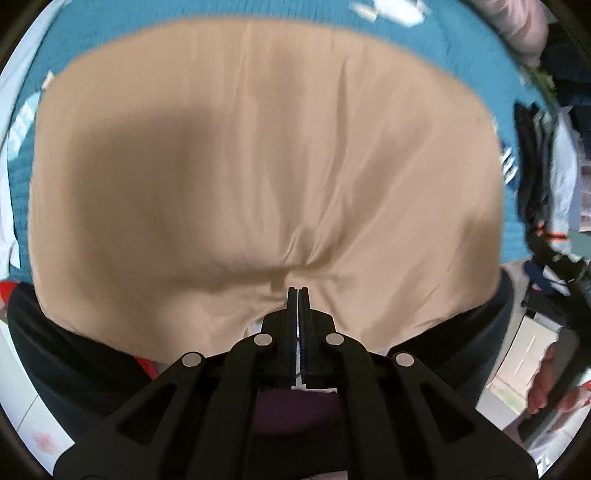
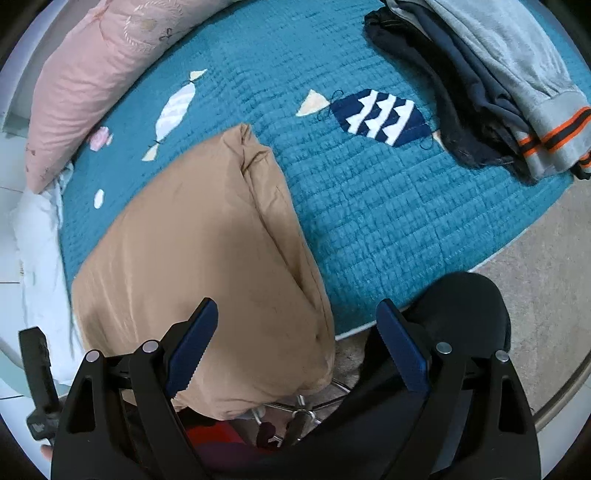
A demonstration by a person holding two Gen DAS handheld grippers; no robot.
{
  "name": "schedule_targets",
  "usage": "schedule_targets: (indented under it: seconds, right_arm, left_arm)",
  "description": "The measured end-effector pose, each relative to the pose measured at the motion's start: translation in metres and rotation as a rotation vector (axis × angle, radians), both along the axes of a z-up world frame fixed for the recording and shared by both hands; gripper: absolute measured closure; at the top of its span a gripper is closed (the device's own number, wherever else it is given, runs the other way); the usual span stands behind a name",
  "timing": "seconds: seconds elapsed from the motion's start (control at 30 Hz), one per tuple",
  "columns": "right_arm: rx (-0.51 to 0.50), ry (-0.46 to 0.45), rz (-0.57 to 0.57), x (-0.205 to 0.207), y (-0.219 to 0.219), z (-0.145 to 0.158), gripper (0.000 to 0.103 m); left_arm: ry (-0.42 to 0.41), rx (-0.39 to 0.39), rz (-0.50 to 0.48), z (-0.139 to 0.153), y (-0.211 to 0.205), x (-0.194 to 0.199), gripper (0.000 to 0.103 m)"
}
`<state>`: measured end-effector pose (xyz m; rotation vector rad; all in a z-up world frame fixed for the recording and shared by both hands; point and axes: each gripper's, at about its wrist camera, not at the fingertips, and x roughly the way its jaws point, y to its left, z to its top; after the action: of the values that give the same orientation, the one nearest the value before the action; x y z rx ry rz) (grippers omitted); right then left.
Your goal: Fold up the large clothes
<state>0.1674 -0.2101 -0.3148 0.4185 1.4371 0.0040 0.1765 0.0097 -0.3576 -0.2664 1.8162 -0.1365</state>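
Tan garment (image 1: 266,166) pinched by left gripper (image 1: 297,291) fingers | right gripper (image 2: 295,314) fingers wide, hovering

Both wrist cams look down, close; shared: tan garment (image 1: 258,177) (image 2: 207,266) centre-frame, teal quilt (image 1: 295,22) (image 2: 369,206) behind.

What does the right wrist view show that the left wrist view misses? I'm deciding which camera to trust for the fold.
Only the right wrist view shows the open right gripper, the pink pillow and the navy fish patch clearly. Only the left wrist view shows the left gripper shut on the tan garment, fabric puckering at its tips. Both share the tan garment, the teal quilt and the grey and dark clothes pile.
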Motion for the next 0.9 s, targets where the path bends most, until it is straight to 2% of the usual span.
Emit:
schedule_targets:
  seconds: [0.07, 0.17, 0.2, 0.27, 0.33, 0.4, 0.53, 0.7, 0.77, 0.8, 0.83, 0.9]
  right_arm:
    - [0.025, 0.004, 0.008, 0.006, -0.002, -0.003, 0.011]
    - [0.048, 0.011, 0.015, 0.016, -0.001, -0.009, 0.010]
    - [0.063, 0.019, 0.018, 0.019, -0.001, -0.013, 0.010]
    - [0.099, 0.040, 0.018, 0.026, 0.000, -0.021, 0.010]
    - [0.141, 0.066, 0.030, 0.034, 0.003, -0.033, 0.010]
    - [0.143, 0.091, 0.044, 0.038, 0.008, -0.042, 0.010]
    - [0.190, 0.129, 0.068, 0.049, 0.015, -0.063, 0.010]
    - [0.322, 0.083, 0.075, 0.061, 0.018, -0.080, 0.010]
    - [0.336, 0.085, 0.054, 0.063, 0.015, -0.091, 0.015]
    - [0.330, 0.074, 0.057, 0.062, 0.015, -0.090, 0.022]
    - [0.324, 0.065, 0.064, 0.060, 0.014, -0.088, 0.040]
    - [0.412, 0.050, 0.074, 0.052, 0.010, -0.082, 0.070]
  left_arm:
    - [-0.016, 0.025, 0.020, 0.002, 0.002, 0.016, 0.101]
    - [-0.030, 0.016, 0.039, -0.005, 0.016, 0.031, 0.101]
    - [-0.037, 0.023, 0.042, -0.004, 0.026, 0.025, 0.101]
    - [-0.030, 0.040, 0.043, -0.018, 0.026, 0.029, 0.101]
    - [0.008, 0.025, 0.071, -0.051, 0.028, 0.032, 0.101]
    - [0.026, -0.015, 0.113, -0.051, 0.035, 0.036, 0.101]
    - [0.031, -0.041, 0.114, -0.051, 0.044, 0.035, 0.100]
    - [0.016, 0.002, 0.090, -0.046, 0.050, 0.029, 0.100]
    - [0.004, 0.034, 0.063, -0.043, 0.047, 0.029, 0.100]
    - [0.000, 0.043, 0.055, -0.042, 0.047, 0.028, 0.100]
    - [-0.006, 0.053, 0.049, -0.040, 0.046, 0.026, 0.100]
    - [-0.016, 0.067, 0.039, -0.039, 0.046, 0.024, 0.100]
